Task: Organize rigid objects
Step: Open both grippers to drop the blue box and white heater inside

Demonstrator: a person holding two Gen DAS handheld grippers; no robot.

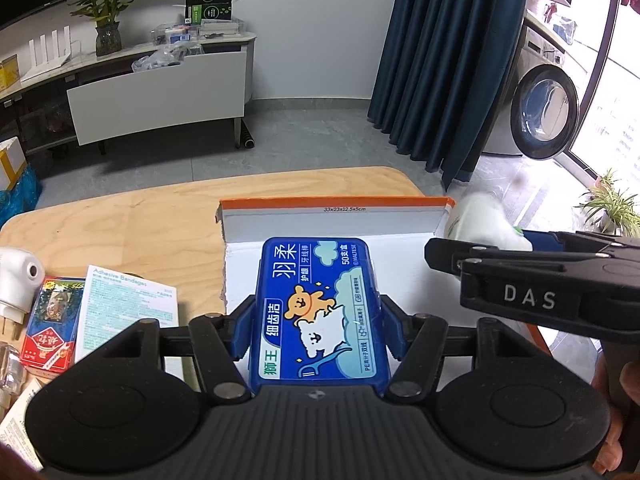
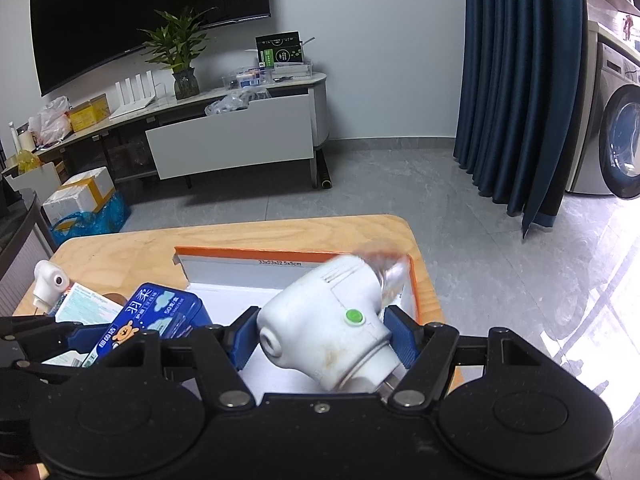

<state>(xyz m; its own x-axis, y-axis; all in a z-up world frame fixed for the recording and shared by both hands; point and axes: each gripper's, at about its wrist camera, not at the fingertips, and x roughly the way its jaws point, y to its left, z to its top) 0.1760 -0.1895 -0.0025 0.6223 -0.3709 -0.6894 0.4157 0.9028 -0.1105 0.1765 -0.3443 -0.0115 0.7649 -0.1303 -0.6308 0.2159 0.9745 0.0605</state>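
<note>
My left gripper (image 1: pixel 318 330) is shut on a blue dental-floss box (image 1: pixel 318 312) with cartoon bears, held over the white inside of an open orange-edged cardboard box (image 1: pixel 336 203). My right gripper (image 2: pixel 322 338) is shut on a white plug-in device (image 2: pixel 324 320) with a green button and a clear end, held over the right part of the same cardboard box (image 2: pixel 296 254). The floss box also shows in the right wrist view (image 2: pixel 148 318). The right gripper also shows at the right of the left wrist view (image 1: pixel 532 280).
On the wooden table (image 1: pixel 132 224) left of the cardboard box lie an adhesive bandages box (image 1: pixel 124 312), a red card pack (image 1: pixel 50 336) and a second white plug-in device (image 1: pixel 18 280). A TV cabinet, a blue curtain and a washing machine stand beyond.
</note>
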